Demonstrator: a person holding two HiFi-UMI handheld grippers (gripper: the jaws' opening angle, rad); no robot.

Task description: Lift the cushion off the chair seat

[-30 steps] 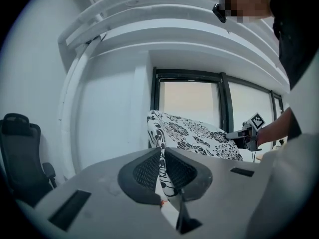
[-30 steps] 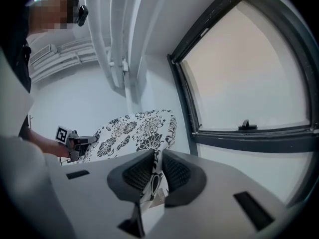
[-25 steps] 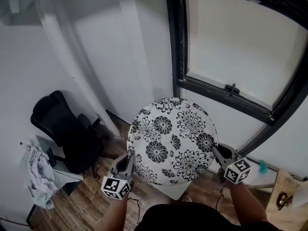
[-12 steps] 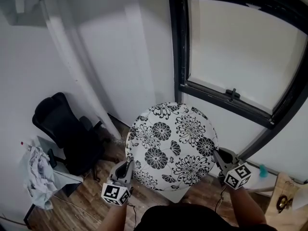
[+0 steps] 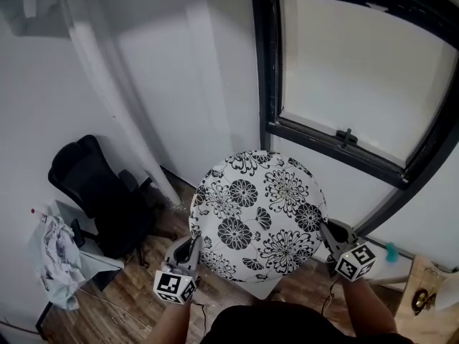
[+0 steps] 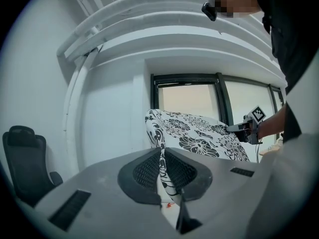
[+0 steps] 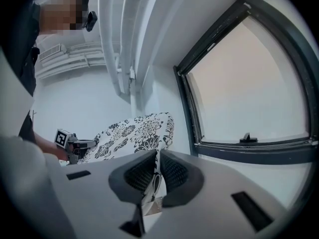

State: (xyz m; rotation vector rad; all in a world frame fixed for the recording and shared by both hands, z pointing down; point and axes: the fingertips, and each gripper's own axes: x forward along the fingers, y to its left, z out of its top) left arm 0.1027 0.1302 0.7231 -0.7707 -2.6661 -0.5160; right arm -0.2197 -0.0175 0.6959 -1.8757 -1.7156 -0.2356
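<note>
Closing just now on the cushion (image 5: 258, 213) rim: right hand-held gripper (image 5: 322, 228).

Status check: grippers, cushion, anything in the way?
Left gripper shut on cushion edge. Right gripper jaws just closing, pinching the opposite edge. Cushion held at both sides. Black office chair off left, apart.

White walls (image 5: 143, 63) meet in a corner, with a white pipe (image 5: 107, 99) slanting down to the wooden floor (image 5: 136, 292). On the right is a large black-framed window (image 5: 262, 63), bright with pale light, a black handle (image 5: 346, 136) on its lower rail. A black office chair (image 5: 93, 192) stands at the left beside crumpled white cloth (image 5: 61, 260).
</note>
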